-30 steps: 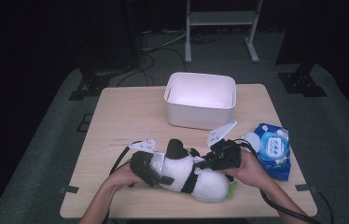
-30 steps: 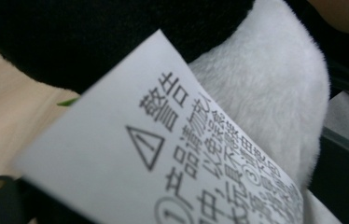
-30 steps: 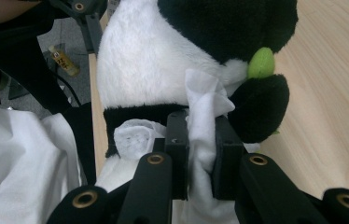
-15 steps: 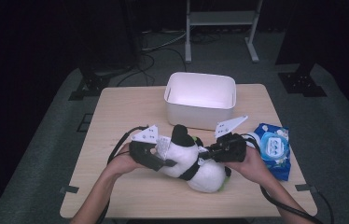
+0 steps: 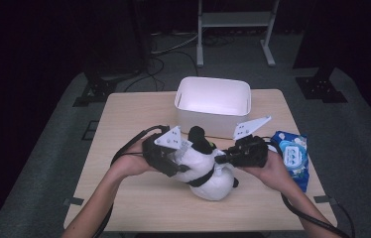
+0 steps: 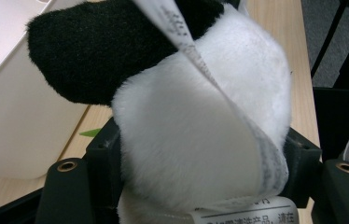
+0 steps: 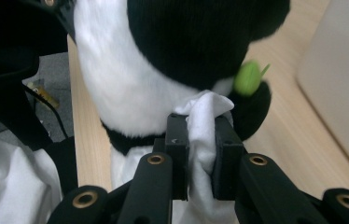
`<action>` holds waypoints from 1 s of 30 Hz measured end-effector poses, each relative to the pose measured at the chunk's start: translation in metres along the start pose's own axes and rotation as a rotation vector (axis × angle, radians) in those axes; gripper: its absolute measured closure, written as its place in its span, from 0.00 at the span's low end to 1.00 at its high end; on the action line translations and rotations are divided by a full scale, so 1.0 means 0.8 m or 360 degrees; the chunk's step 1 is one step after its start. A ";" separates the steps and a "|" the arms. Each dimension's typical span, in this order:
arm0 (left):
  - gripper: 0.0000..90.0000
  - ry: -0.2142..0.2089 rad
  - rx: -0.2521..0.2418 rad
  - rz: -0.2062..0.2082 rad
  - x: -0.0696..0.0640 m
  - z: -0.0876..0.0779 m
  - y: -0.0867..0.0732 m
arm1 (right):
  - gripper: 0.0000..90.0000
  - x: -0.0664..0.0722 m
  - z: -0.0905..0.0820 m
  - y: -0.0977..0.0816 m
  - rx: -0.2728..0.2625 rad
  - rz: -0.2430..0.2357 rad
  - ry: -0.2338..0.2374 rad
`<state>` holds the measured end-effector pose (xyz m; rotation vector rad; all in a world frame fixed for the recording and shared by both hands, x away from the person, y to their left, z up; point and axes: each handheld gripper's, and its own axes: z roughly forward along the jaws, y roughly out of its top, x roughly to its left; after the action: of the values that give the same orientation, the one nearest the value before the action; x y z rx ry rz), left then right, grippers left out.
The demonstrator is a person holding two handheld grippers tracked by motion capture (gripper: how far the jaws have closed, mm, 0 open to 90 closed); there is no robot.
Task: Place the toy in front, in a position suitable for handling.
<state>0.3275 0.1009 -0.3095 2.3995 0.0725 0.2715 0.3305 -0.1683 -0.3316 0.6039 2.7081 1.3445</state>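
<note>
A: What have your two grippers got right now?

B: Both of them are on the panda plush toy (image 5: 208, 171). Your left gripper (image 5: 166, 154) has its jaws squeezed around a thick white part of the toy. In the left gripper view that white fur (image 6: 186, 135) bulges up from between your jaws and presses against both of them. The jaws were closing within the last second and now grip the plush at about half width.

A: And the right one?

B: Your right gripper (image 5: 230, 156) is pinched nearly shut on a small fold of white fabric (image 7: 203, 126) belonging to the toy. That fold sits squarely between your pads, and the toy's black part (image 7: 196, 37) rises just beyond your fingertips. A little green piece (image 7: 247, 78) sticks out of the toy slightly past your fingertips and to their right in that view.

A: Where is the toy, then?

B: It hangs between your two grippers, clamped from both sides. Its rounded white bottom is at or just over the table (image 5: 124, 124); I cannot tell whether it touches. A printed sewn-in label (image 6: 238, 116) curls across the fur above your left jaws.

A: What lies past the fingers?

B: The white bin (image 5: 213, 101) stands just beyond both grippers. A blue packet of wipes (image 5: 290, 156) lies beside your right hand (image 5: 273, 171), outside the grip.
</note>
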 end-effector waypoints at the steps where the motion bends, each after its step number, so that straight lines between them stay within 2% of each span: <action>1: 0.35 0.0003 0.0005 0.0006 -0.001 0.000 0.003 | 0.88 0.001 -0.004 0.003 -0.0009 0.0001 -0.0002; 6: 0.35 0.0021 0.0023 0.0015 0.001 -0.009 0.015 | 0.88 0.005 -0.018 0.019 -0.0025 -0.0041 -0.0045; 11: 0.35 0.0006 0.0113 0.0057 -0.002 -0.003 0.022 | 0.88 0.008 -0.030 0.037 -0.0102 -0.0060 -0.0024; 15: 0.35 -0.0009 0.0138 0.0072 -0.002 0.004 0.027 | 0.88 0.016 -0.025 0.055 -0.0094 -0.0110 -0.0021; 17: 0.34 -0.0021 0.0126 0.0067 -0.002 0.008 0.030 | 0.88 0.017 -0.025 0.062 -0.0111 -0.0133 -0.0003; 20: 0.34 -0.0035 0.0123 0.0080 -0.004 0.013 0.035 | 0.88 0.019 -0.024 0.071 -0.0115 -0.0129 0.0014; 22: 0.34 -0.0039 0.0127 0.0083 -0.005 0.016 0.037 | 0.88 0.019 -0.022 0.071 -0.0115 -0.0138 0.0027; 24: 0.32 -0.0048 0.0133 0.0086 -0.006 0.019 0.037 | 0.88 0.019 -0.019 0.067 -0.0080 -0.0140 0.0020; 28: 0.29 -0.0062 0.0099 0.0072 -0.008 0.026 0.037 | 0.88 0.017 -0.021 0.055 -0.0049 -0.0126 0.0009; 30: 0.24 -0.0060 0.0079 0.0056 -0.009 0.029 0.039 | 0.88 0.017 -0.023 0.051 -0.0038 -0.0115 0.0005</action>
<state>0.3243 0.0616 -0.3068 2.4561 0.0197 0.2438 0.3273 -0.1549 -0.2868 0.4974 2.6842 1.3592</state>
